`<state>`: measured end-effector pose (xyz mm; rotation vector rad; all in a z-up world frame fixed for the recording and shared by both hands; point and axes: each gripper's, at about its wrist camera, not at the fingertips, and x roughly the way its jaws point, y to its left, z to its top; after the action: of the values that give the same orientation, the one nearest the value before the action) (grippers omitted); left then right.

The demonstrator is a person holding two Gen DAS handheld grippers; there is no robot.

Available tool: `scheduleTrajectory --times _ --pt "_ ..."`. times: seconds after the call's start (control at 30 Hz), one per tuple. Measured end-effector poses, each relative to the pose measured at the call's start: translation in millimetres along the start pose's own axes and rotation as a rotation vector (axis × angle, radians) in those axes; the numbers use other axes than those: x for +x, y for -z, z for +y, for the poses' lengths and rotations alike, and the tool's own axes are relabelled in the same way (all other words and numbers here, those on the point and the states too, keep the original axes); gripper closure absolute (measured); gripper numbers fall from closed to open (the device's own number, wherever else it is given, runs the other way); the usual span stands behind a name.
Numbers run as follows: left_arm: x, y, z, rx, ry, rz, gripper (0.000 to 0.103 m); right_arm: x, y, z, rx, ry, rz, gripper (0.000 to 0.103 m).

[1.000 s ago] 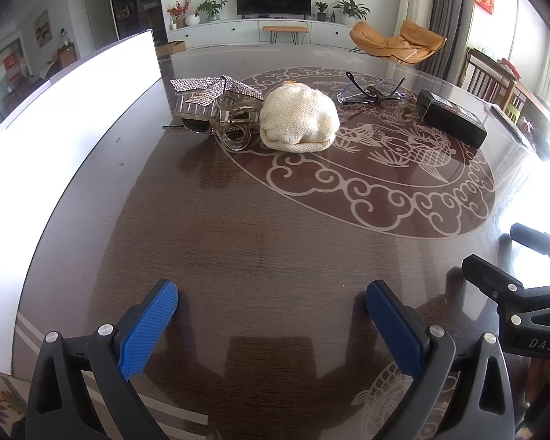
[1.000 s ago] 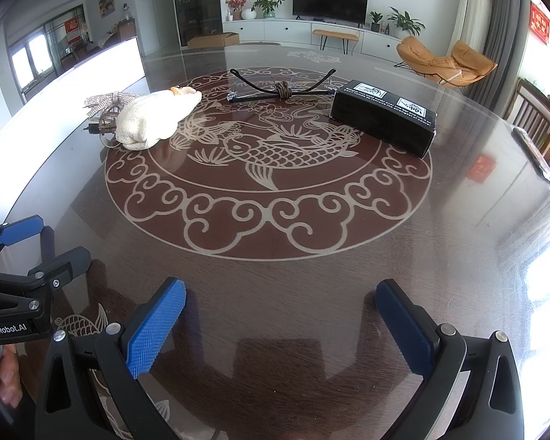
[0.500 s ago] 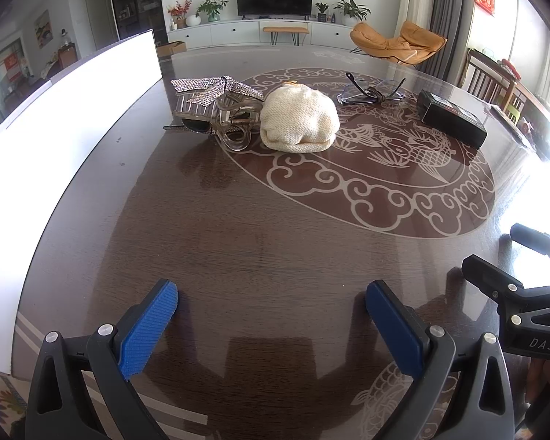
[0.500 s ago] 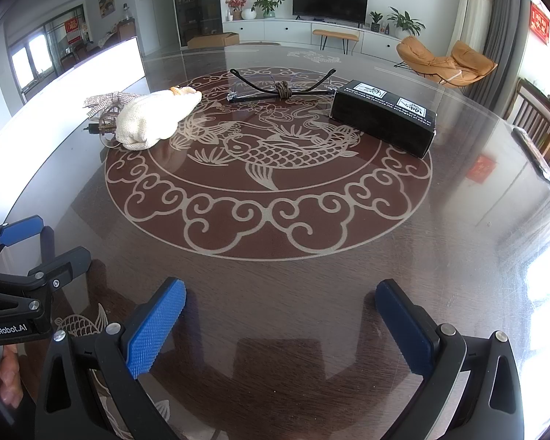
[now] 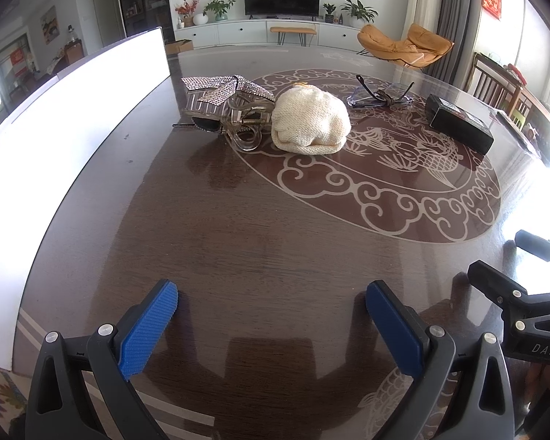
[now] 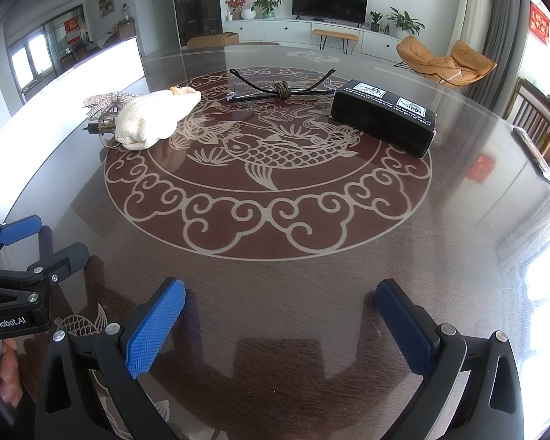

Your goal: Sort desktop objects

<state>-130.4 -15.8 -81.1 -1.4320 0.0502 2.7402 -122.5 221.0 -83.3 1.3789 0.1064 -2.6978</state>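
the left gripper [image 5: 271, 302] hangs low over the near edge of the dark glossy wooden table [image 5: 238, 227] with its blue-padded fingers spread apart and empty, and the right gripper [image 6: 280, 302] beside it is equally wide and empty. nothing has shifted over the last second, so sorting appears not to have begun. far left lie the clear plastic hair claw [image 5: 244, 124] and rhinestone bow clip [image 5: 220, 86], touching the cream knitted pouch [image 5: 310, 123]; further right sit the thin-framed glasses [image 6: 280, 88] and the black rectangular box [image 6: 383, 121].
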Motion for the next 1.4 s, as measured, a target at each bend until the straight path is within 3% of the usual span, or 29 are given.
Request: scheduleTrajectory --times 0.43,0.67,0.73,0.93,1.03,1.17,1.3,1.4 --pt "0 0 1 -0.004 -0.004 -0.001 0.000 0 0 0 0.000 0.000 0.000 0.000" --pt "3 -2 17 -0.078 -0.049 -0.004 0.000 1 -3 -1 -0.042 -0.030 0.029 0.000" --pt "3 -3 17 -0.078 -0.050 -0.005 0.000 4 -12 -7 -0.099 -0.049 0.061 0.000" --pt "4 -4 17 -0.080 -0.053 -0.007 0.000 -2 -84 -61 -0.184 0.049 -0.101 0.000" --pt "4 -4 17 -0.078 -0.053 -0.007 0.000 28 -129 -72 -0.365 0.033 -0.027 0.000" --pt "4 -4 18 -0.078 -0.051 -0.009 0.000 71 -155 -74 -0.558 0.039 0.116 0.000" --pt "5 -4 18 -0.078 -0.051 -0.009 0.000 94 -166 -77 -0.540 0.070 0.158 0.000" --pt "6 -4 17 -0.077 -0.049 -0.010 0.000 104 -167 -79 -0.474 0.016 0.207 0.002"
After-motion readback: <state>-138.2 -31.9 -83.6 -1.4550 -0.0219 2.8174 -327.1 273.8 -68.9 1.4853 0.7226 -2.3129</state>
